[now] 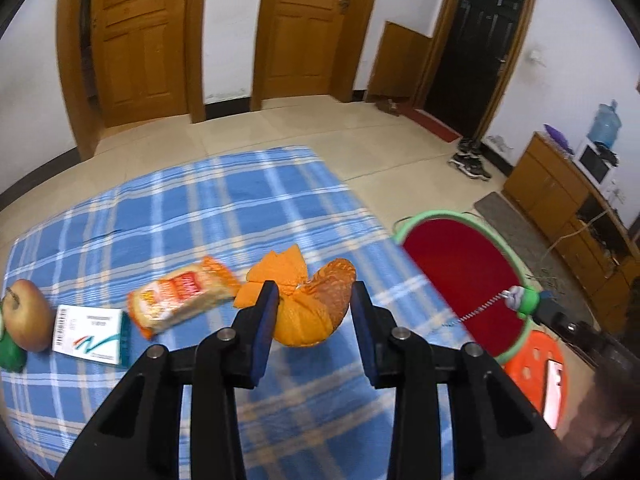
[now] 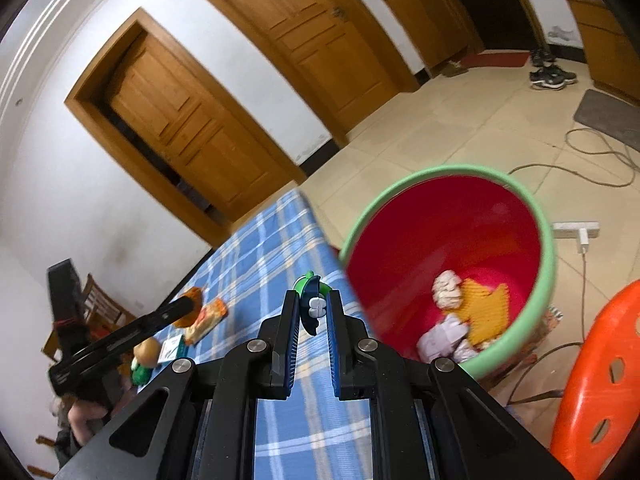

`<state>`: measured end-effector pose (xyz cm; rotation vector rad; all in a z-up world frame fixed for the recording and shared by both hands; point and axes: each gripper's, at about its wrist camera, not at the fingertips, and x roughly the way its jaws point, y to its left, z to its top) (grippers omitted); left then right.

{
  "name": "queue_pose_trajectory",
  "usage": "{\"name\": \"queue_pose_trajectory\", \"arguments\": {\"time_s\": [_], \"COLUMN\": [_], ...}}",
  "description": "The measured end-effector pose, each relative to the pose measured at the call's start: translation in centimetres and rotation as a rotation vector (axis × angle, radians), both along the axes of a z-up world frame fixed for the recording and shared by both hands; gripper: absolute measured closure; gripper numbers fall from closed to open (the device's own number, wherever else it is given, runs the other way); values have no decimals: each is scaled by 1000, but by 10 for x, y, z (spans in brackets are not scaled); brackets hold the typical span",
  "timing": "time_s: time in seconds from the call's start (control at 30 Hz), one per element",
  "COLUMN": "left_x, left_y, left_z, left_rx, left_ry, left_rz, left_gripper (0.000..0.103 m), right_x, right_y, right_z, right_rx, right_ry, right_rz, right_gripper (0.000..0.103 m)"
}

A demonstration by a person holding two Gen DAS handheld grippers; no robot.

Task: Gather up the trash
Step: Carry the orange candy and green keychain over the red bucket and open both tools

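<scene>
Carrying a piece of trash to the bin looks to be the step in hand: the left gripper (image 1: 314, 300) has its blue-padded fingers (image 1: 267, 312) around a curled orange peel, pumpkin-like and ribbed, (image 1: 316, 312) and seems to have it clear of the blue plaid tablecloth (image 1: 180, 208). The left pad lies against the peel; whether the right pad presses on it is hard to tell through the blur, so I judge it a grip rather than see one.

The right gripper (image 2: 313, 310) is clamped on the green knob of the bucket's handle (image 2: 314, 300), with the wire of that handle running off to the rim in the left wrist view. It holds the red plastic bucket with a pale green rim (image 2: 550, 248) just off the table's edge, tilted toward the table. Inside lie crumpled pale paper (image 2: 446, 292) and another orange scrap (image 2: 484, 312).

The next move calls for swinging the peel across the table edge until it hangs over the bucket's mouth, then parting the fingers; the bucket must be kept steady meanwhile.

More things wait on the cloth to the left of the peel: an orange snack wrapper (image 1: 180, 296), a white and teal carton (image 1: 92, 330) and a reddish apple (image 1: 26, 316).
</scene>
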<state>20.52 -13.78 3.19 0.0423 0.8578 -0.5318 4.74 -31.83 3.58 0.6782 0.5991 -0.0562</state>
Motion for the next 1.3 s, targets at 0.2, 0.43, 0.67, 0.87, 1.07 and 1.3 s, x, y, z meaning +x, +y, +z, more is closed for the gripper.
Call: {"name": "queue_pose_trajectory", "arguments": {"time_s": [0.2,0.43,0.67,0.87,1.07,1.3], "left_x": [-14,-27,-34,-40,-44,-47], "left_y": [-33,-69,-100,-135,-164,-157], "left_z": [1,-2,-7,-18,-25,-18], "left_rx": [-25,-21,-11,23,92,98], "left_ry": [6,14,23,30,4,-1], "left_rz": [-77,-146,-204,-266,-296,-264], "left_gripper": [66,66,66,66,56,44], "right_x": [-8,-14,-26,-39,-47,-42], "right_y": [-25,-48,-60,-68,-73,-71], "right_z": [-10,-24,-24,-23,-23,-26], "right_rx": [-20,17,26,36,49,64], "right_ry": [30,59,47,41,34,40], "right_rz": [-92,-141,-171,-192,-215,-199], "right_gripper": [90,87,86,85,81,76]}}
